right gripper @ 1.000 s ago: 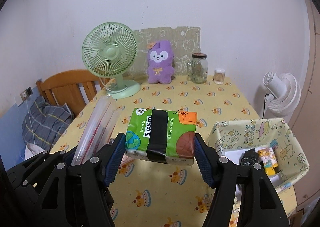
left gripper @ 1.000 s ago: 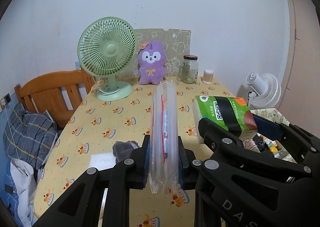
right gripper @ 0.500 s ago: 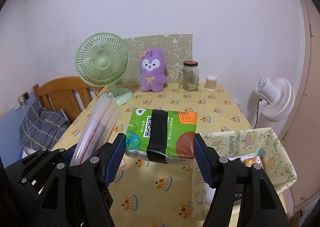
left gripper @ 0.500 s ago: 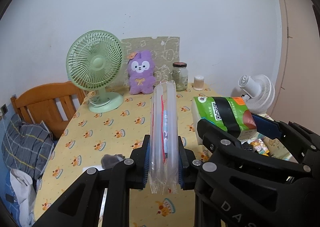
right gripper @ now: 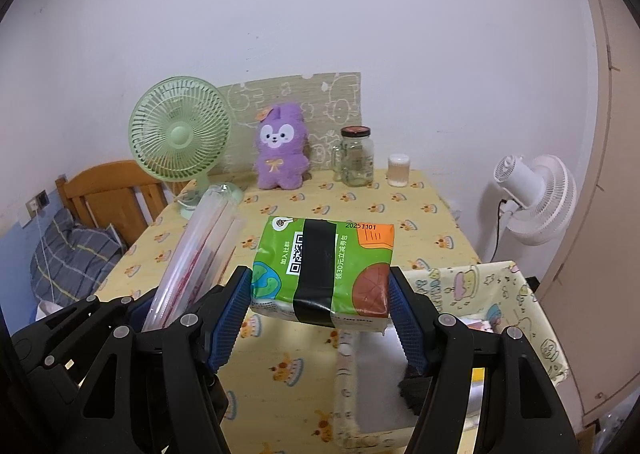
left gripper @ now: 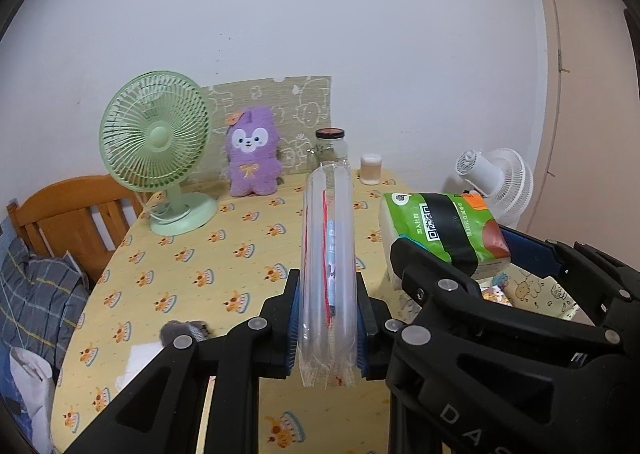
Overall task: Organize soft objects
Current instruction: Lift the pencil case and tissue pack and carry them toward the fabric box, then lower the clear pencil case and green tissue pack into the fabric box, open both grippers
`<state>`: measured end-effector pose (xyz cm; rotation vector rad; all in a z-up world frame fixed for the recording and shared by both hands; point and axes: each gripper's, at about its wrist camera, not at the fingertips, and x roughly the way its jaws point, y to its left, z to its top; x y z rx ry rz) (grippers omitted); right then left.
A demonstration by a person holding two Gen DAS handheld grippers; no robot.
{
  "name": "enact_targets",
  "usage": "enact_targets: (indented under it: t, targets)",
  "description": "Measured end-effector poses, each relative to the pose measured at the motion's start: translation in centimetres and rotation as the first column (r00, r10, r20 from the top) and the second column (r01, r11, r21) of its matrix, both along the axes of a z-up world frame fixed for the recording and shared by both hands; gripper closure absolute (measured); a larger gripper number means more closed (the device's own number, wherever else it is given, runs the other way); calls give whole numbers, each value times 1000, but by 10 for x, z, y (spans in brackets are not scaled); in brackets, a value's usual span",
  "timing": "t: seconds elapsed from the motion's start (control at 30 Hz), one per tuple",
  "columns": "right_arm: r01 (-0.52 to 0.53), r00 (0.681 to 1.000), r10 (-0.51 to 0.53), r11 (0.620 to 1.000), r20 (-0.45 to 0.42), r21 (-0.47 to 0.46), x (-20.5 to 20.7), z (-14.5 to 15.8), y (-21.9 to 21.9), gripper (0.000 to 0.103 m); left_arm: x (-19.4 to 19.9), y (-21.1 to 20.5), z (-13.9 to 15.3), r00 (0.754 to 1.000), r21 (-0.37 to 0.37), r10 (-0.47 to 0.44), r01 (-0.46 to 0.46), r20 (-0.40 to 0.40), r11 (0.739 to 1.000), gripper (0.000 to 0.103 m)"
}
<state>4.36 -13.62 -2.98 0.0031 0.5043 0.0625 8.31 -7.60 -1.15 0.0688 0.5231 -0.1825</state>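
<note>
Now the right gripper (right gripper: 320, 308) is pinching the green tissue pack (right gripper: 324, 266) above the fabric basket (right gripper: 516, 294) while the left gripper (left gripper: 326, 328) is clamping a clear plastic bag (left gripper: 328, 254), probably calling for lowering both inside.

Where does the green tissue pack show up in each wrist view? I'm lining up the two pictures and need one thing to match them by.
Left wrist view: the green tissue pack sits right of centre, held in the right gripper.
Right wrist view: the pack is at centre, clamped between the blue jaws.
Shared landmark: the purple plush toy against the back wall, beside the green fan.
</note>
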Motion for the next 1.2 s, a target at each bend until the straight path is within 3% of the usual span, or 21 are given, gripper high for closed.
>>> enact_targets:
  t: [0.6, 1.2]
  targets:
    - [94, 996, -94, 996, 9, -5, 1, -3, -54, 33, 9, -52, -7, 995, -7, -100, 100, -5, 995, 82]
    - [167, 986, -167, 986, -27, 5, 2, -25, -103, 33, 17, -100, -30, 982, -10, -177, 176, -61, 984, 82]
